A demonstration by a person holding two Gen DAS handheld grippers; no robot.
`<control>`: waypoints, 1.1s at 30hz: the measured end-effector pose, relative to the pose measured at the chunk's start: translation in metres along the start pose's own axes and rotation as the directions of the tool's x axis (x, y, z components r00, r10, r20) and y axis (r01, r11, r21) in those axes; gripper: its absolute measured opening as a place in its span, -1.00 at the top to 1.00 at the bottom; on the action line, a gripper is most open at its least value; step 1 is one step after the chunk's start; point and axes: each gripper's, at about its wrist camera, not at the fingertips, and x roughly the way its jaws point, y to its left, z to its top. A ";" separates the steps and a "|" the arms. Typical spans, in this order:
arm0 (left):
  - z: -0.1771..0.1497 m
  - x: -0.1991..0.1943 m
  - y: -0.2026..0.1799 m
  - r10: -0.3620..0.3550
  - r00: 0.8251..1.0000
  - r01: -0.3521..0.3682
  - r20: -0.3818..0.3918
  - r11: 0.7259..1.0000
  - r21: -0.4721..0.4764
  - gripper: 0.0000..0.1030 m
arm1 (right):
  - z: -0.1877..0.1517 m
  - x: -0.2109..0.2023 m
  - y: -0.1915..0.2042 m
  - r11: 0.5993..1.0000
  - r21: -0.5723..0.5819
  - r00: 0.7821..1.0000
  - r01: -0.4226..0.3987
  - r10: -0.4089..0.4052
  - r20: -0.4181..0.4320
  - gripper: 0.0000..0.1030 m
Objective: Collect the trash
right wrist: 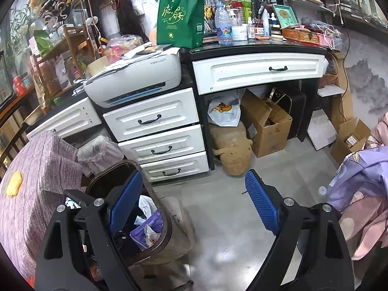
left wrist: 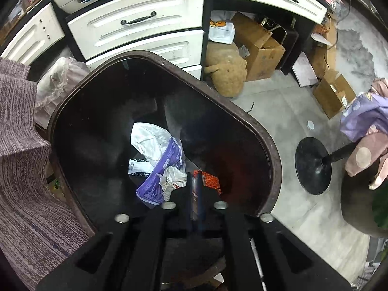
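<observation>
Left wrist view: the left hand-held gripper [left wrist: 195,181] points steeply down into a dark brown trash bin [left wrist: 264,131]. Its two fingers stand close together with only a narrow slit between them; something pale shows in that slit, but whether the pads press on it I cannot tell. Just beyond the fingertips lies an orange-red wrapper [left wrist: 211,180] on the bin's bottom, beside a purple packet [left wrist: 157,184], crumpled white paper [left wrist: 150,140] and a small white label [left wrist: 137,167] — all inside the bin. A purple-grey cloth [left wrist: 19,169] drapes to the left of the bin; white drawers [left wrist: 135,24] stand behind it.

Right wrist view: the right hand-held gripper [right wrist: 194,203] is spread wide, blue pads [right wrist: 263,203] well apart, nothing between them but grey floor [right wrist: 225,218]. The same bin [right wrist: 167,228] sits behind its left finger, purple packet [right wrist: 145,232] visible inside. Beyond — a printer [right wrist: 135,80] on the drawers, a green bag [right wrist: 180,14] on the tabletop [right wrist: 254,46], cardboard boxes [right wrist: 266,126] beneath.
</observation>
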 end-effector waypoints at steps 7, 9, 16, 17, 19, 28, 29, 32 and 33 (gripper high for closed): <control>-0.001 -0.010 -0.008 -0.036 0.999 0.036 0.035 0.999 0.004 -0.65 | 0.004 -0.010 0.006 1.000 -0.010 1.000 -0.001 0.002 0.025 -0.67; -0.001 -0.014 -0.009 -0.016 0.999 0.016 0.047 1.000 -0.003 -0.70 | 0.005 -0.014 0.006 1.000 -0.010 0.999 -0.003 0.003 0.035 -0.67; -0.002 -0.061 -0.020 -0.032 0.988 0.026 0.149 0.999 0.036 -0.79 | 0.013 -0.035 0.009 1.000 -0.015 0.996 0.002 -0.001 0.088 -0.68; -0.002 -0.071 -0.021 -0.029 0.984 0.022 0.174 0.999 0.038 -0.80 | 0.015 -0.040 0.010 1.000 -0.018 0.994 0.007 -0.005 0.105 -0.68; -0.004 -0.099 -0.022 -0.018 0.969 0.008 0.247 0.999 0.041 -0.86 | 0.018 -0.054 0.011 1.000 -0.022 0.989 0.022 -0.018 0.147 -0.70; -0.034 -0.212 -0.019 0.068 0.882 -0.093 0.467 0.995 0.030 -0.90 | 0.025 -0.116 0.031 0.999 -0.035 0.955 -0.042 0.050 0.292 -0.89; -0.041 -0.226 -0.017 0.084 0.862 -0.107 0.500 0.994 0.016 -0.90 | 0.025 -0.120 0.035 0.998 -0.038 0.951 -0.056 0.065 0.301 -0.89; -0.062 -0.254 -0.008 0.150 0.812 -0.165 0.564 0.986 -0.025 -0.90 | 0.022 -0.137 0.047 0.997 -0.046 0.936 -0.063 0.075 0.345 -0.89; -0.068 -0.262 -0.003 0.171 0.800 -0.181 0.576 0.983 -0.041 -0.90 | 0.022 -0.141 0.051 0.997 -0.052 0.932 -0.063 0.078 0.355 -0.89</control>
